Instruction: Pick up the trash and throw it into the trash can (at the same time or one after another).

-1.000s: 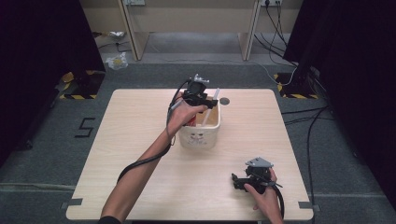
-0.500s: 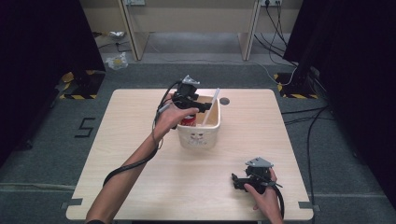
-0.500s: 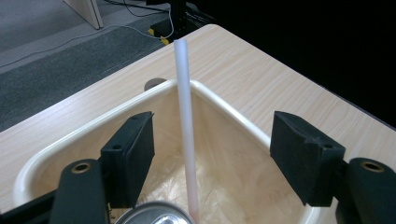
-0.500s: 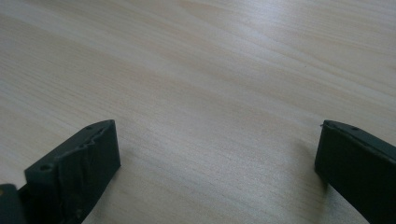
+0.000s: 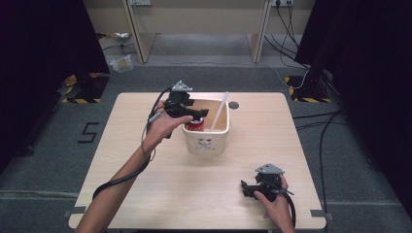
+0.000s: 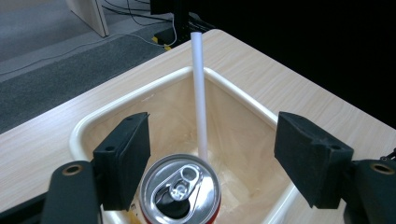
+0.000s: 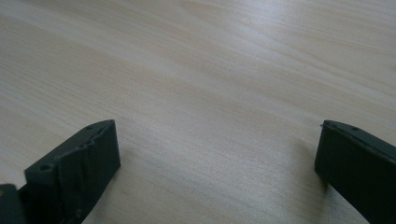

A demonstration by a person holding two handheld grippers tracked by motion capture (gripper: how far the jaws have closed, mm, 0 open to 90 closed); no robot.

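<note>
A cream plastic bin with a printed face stands mid-table. Inside it a red drinks can stands upright at the left, and a white straw leans against the far rim. My left gripper hovers over the bin's left rim. In the left gripper view the can's silver top sits low between the jaws, close to the left pad and well apart from the right one, with the straw behind it. These jaws have just been opening and do not press on the can. My right gripper rests open on the table, holding nothing.
A small round grommet hole lies just behind the bin. The table's front edge is close to the right hand. Cables and desk legs stand on the grey floor beyond the table.
The left hand has drawn back leftward from over the bin's middle to its left rim, and its jaws have widened. The can now stands free in the bin. The right gripper has stayed put.
</note>
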